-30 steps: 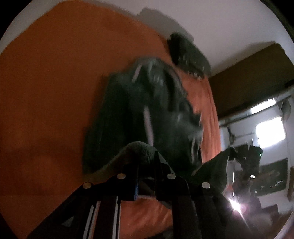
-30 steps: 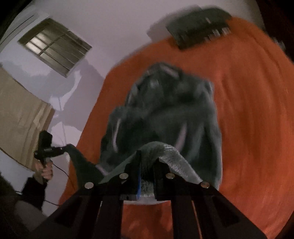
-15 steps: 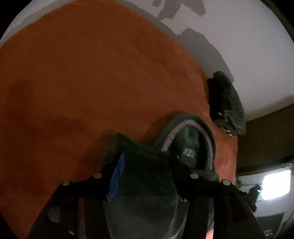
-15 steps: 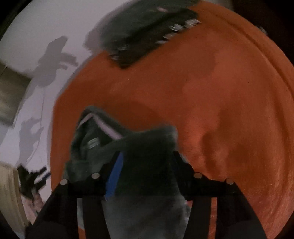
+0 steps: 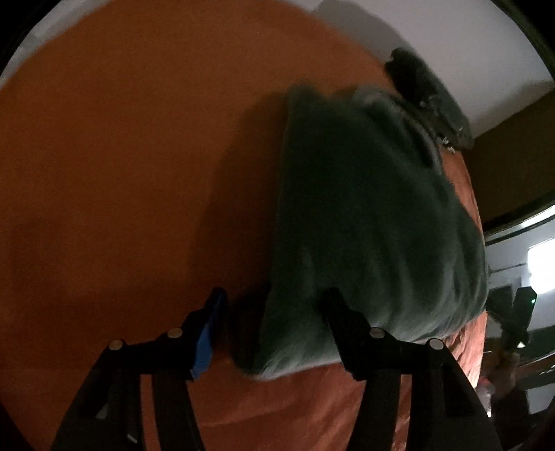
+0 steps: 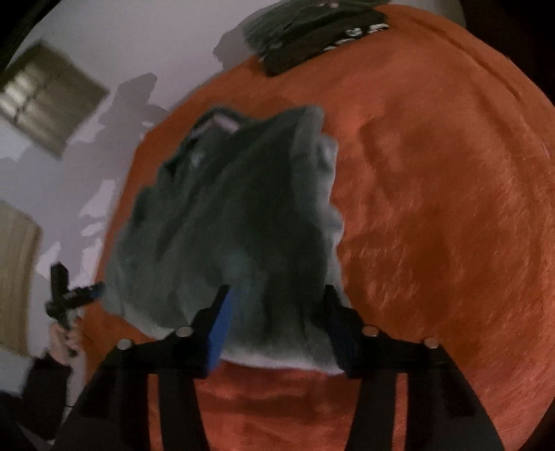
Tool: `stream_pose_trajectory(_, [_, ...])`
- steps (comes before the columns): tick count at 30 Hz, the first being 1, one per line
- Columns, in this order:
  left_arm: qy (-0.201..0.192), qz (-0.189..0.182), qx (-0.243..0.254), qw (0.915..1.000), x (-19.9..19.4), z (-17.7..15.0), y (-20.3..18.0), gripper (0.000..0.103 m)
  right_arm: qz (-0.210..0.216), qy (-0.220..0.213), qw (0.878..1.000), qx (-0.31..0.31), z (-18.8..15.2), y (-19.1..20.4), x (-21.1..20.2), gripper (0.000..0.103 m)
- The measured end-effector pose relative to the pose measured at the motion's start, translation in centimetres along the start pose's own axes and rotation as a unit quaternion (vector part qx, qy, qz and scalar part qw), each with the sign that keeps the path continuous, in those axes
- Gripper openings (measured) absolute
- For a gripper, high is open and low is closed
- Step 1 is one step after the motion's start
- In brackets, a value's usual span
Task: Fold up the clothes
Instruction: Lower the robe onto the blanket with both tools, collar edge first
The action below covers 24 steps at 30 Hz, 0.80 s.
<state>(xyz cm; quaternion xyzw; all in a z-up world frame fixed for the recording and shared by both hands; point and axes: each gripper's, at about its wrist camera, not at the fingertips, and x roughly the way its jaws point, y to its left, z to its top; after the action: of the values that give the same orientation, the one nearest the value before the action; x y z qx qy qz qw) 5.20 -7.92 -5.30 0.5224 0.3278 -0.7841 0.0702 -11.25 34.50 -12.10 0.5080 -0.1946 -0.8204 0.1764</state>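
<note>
Orange blanket (image 5: 104,156) under garment (image 5: 364,225) (folded)

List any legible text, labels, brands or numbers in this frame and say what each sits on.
None can be read.
White print on the dark folded garments at the far edge of the orange blanket: too blurred to read.
Pale patch inside the collar of the grey-green fleece garment: blurred; whether it is a label cannot be told.
Left wrist view: no text visible.

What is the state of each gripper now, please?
Left gripper: open, holding nothing, at the edge of the green garment.
Right gripper: open, holding nothing, over the same garment.
</note>
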Motion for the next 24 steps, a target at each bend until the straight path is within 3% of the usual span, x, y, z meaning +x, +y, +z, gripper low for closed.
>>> stream_pose_trajectory(2, [0.000,-0.023,-0.021,0.9995,0.4,-0.2,0.4,0.057,-0.003,-0.008,1.000,0.011,-0.7,-0.2,0.3,0.006])
stream_pose_trajectory(3, [-0.003,-0.038,-0.029,0.9988,0.4,-0.2,0.6,0.049,0.002,-0.014,1.000,0.026,-0.8,-0.4,-0.3,0.006])
stream_pose_trajectory(4, [-0.006,-0.054,-0.036,0.9979,0.3,-0.2,0.7,0.022,0.004,-0.031,0.999,0.034,-0.9,-0.6,-1.6,0.006])
stream_pose_trajectory(5, [-0.009,-0.069,-0.043,0.9967,0.3,-0.2,0.8,0.018,0.006,-0.050,0.998,0.040,-1.0,-0.8,-3.0,0.006])
stream_pose_trajectory(7, [-0.027,-0.064,-0.041,0.9968,-0.6,0.0,0.6,0.017,0.003,-0.071,0.996,0.051,-1.4,-1.6,-5.0,0.006])
stream_pose_trajectory(12, [-0.053,-0.056,-0.046,0.9960,-1.5,-0.4,1.3,0.016,-0.037,-0.019,0.998,0.052,-3.3,-3.1,-1.8,0.005])
stream_pose_trajectory(17, [-0.062,-0.067,-0.030,0.9954,-2.4,-1.0,1.1,0.016,-0.008,-0.031,0.994,0.108,-5.1,-3.9,-3.4,0.005])
stream_pose_trajectory(20, [-0.062,-0.061,-0.015,0.9961,-2.6,-0.9,0.5,0.017,-0.015,-0.041,0.995,0.089,-6.1,-3.1,-4.9,0.005])
stream_pose_trajectory(24, [-0.058,-0.053,-0.025,0.9966,-1.5,-1.0,1.1,0.018,-0.017,-0.029,0.996,0.087,-6.1,-3.3,-3.4,0.006])
